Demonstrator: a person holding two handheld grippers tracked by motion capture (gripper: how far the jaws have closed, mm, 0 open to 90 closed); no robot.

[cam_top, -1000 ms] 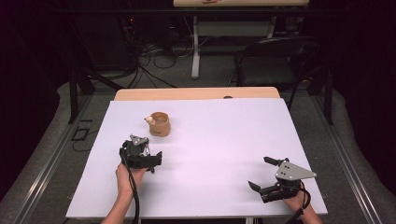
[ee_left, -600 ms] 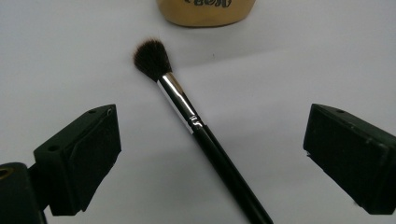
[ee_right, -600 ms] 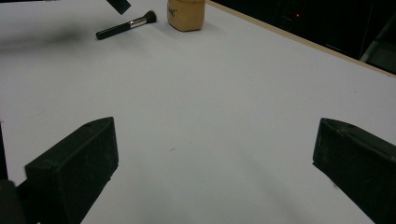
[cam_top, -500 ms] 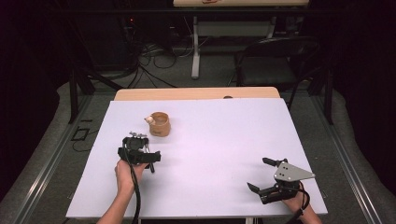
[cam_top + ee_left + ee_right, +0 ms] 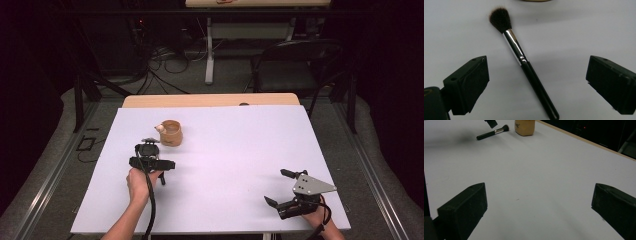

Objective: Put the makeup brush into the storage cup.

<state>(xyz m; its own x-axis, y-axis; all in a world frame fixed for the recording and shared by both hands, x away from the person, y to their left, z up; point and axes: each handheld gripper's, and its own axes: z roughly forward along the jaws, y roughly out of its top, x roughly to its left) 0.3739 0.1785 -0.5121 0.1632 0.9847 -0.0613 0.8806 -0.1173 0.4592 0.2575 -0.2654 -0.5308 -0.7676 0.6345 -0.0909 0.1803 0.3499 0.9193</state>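
Inspector: Left gripper (image 5: 149, 150) has advanced toward the cup (image 5: 171, 132); jaws spread wide.

Clerk: The brush (image 5: 522, 59)?

Inspector: Flat on the surface (image 5: 240, 150) between those jaws, untouched. Right gripper (image 5: 280, 187) gapes, empty.

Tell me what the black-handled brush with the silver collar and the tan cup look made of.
Black-handled brush: glossy black handle, plastic or lacquered wood; shiny collar with glints, likely metal; dark, soft bristles. Tan cup: matte light brown, possibly wood or ceramic.
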